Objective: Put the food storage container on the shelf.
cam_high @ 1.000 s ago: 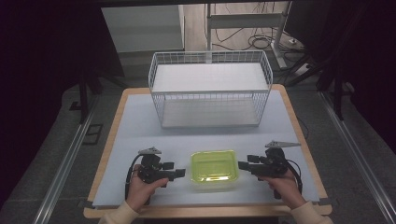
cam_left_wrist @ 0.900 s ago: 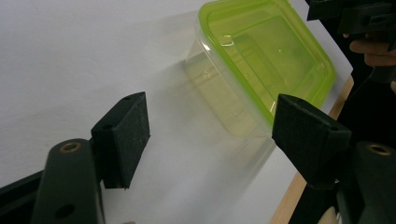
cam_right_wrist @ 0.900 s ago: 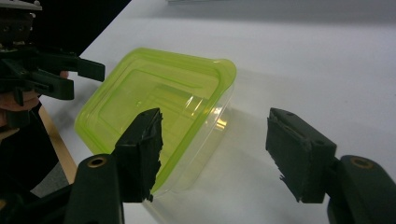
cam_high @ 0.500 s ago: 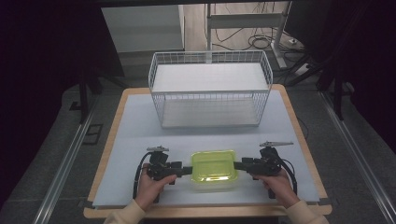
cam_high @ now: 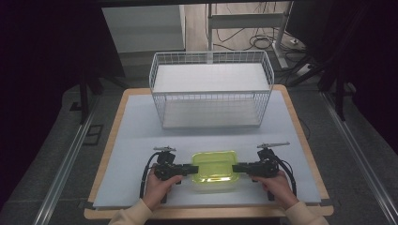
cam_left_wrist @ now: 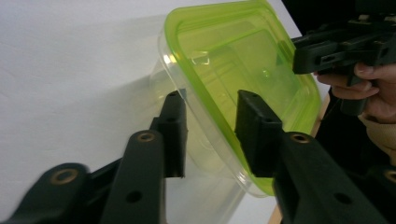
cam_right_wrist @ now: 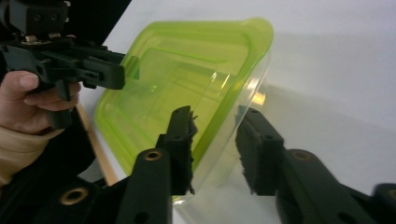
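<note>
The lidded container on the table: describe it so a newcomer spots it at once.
Start at the white wire basket at the table's far side, then come to the near edge. Between the two tongs sits a clear plastic container, the scene's sole bright thing thanks to its translucent lime-green lid.

- The table (cam_high: pixel 300 140) has a pale wooden rim and a white top sheet.
- A white wire basket (cam_high: pixel 211 93) stands on it toward 12 o'clock.
- Grey floor (cam_high: pixel 61 140) lies at 9 and 3 o'clock, with metal rails (cam_high: pixel 63 173) running along both sides.
- At 12 o'clock, a white cabinet (cam_high: pixel 145 28) and a metal frame (cam_high: pixel 248 21) stand over tangled cables (cam_high: pixel 267 42).
- Dark surroundings close in at the upper corners.
</note>
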Tool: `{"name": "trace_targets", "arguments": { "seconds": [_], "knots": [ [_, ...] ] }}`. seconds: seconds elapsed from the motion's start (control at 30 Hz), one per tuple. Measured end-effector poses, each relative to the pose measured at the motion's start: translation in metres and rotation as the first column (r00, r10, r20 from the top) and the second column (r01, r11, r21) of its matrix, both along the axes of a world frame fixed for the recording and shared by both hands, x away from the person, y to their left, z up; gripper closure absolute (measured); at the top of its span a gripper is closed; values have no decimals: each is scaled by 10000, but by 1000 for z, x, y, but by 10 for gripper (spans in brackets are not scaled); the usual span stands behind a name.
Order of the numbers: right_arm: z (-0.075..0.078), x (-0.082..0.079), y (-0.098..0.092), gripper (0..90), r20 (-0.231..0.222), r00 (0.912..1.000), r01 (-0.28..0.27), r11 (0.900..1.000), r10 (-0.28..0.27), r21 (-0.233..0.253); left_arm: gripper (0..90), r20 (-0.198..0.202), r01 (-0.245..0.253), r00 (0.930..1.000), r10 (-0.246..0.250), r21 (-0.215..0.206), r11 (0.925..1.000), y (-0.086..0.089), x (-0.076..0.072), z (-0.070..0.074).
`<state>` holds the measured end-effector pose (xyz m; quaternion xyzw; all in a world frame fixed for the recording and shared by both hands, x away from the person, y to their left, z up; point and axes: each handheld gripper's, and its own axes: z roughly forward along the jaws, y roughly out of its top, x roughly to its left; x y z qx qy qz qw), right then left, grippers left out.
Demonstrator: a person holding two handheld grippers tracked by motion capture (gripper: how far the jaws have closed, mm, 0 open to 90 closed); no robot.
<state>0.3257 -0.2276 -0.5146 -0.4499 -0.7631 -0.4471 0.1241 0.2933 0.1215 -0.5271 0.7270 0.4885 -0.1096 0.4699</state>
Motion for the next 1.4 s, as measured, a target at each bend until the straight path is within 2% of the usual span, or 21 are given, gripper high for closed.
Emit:
{"name": "trace_targets", "arguments": {
  "seconds": [0.13,0.2,0.4,0.6,0.83,1.0,1.2,1.37,1.4],
  "knots": [
    [2,-2,1,705,-94,9998,191,9998,-192,-46,685,63,-21,10000,21,-43,10000,1,-2,2],
    [5,-4,-1,753,-156,9989,448,9987,-444,244,717,285,-109,9995,113,-141,9998,2,-5,7],
    [11,-9,-4,806,102,9982,587,9975,-592,400,794,471,-93,9988,109,-338,9994,5,-9,12],
    [14,-12,-3,806,160,9979,617,9971,-625,435,800,519,-55,9986,80,-485,9988,7,-10,13],
    [20,-17,-3,806,428,9975,537,9969,-562,580,803,698,-45,9975,88,-614,9981,9,-14,20],
    [22,-17,-3,806,612,9968,466,9967,-507,664,803,840,-45,9964,94,-584,9983,10,-16,23],
    [27,-20,-2,806,1032,9937,367,9972,-434,659,802,1213,-42,9926,92,-417,9991,11,-19,31],
    [30,-21,0,806,1217,9917,343,9970,-425,691,803,1455,-9,9893,60,-350,9994,12,-19,34],
    [30,-21,0,806,1256,9911,346,9970,-432,698,803,1414,-57,9899,118,-429,9991,12,-20,35]
  ]
}}
